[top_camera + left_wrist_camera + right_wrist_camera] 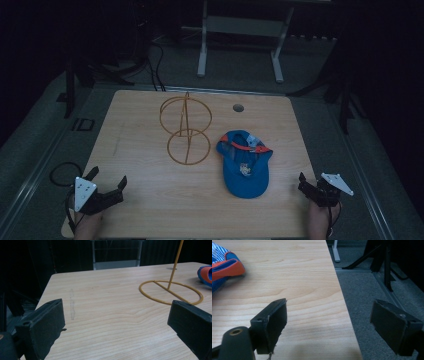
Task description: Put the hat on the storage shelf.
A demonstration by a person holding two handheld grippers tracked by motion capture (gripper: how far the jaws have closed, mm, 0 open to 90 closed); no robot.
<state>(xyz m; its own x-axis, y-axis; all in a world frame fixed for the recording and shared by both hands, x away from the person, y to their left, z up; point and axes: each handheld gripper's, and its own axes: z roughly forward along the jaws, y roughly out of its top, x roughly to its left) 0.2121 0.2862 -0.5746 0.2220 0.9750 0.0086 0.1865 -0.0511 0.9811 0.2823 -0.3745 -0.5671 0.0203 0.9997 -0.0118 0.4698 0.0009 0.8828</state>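
Observation:
A blue cap (243, 162) with orange trim lies upside down on the wooden table (140, 150), right of centre. Its orange edge shows in the left gripper view (205, 275) and the right gripper view (227, 266). A yellow wire stand (186, 131) with two rings and an upright rod stands left of the cap; its base ring (171, 292) lies ahead of my left jaws. My left gripper (107, 178) is open at the table's near left corner. My right gripper (312, 186) is open at the near right edge, half over the floor, holding nothing.
A small round hole (238, 107) sits near the table's far edge. A white-legged frame (240, 35) stands on the carpet beyond the table. Dark stands and cables flank both sides. A cable loop (65, 173) lies on the floor at the left.

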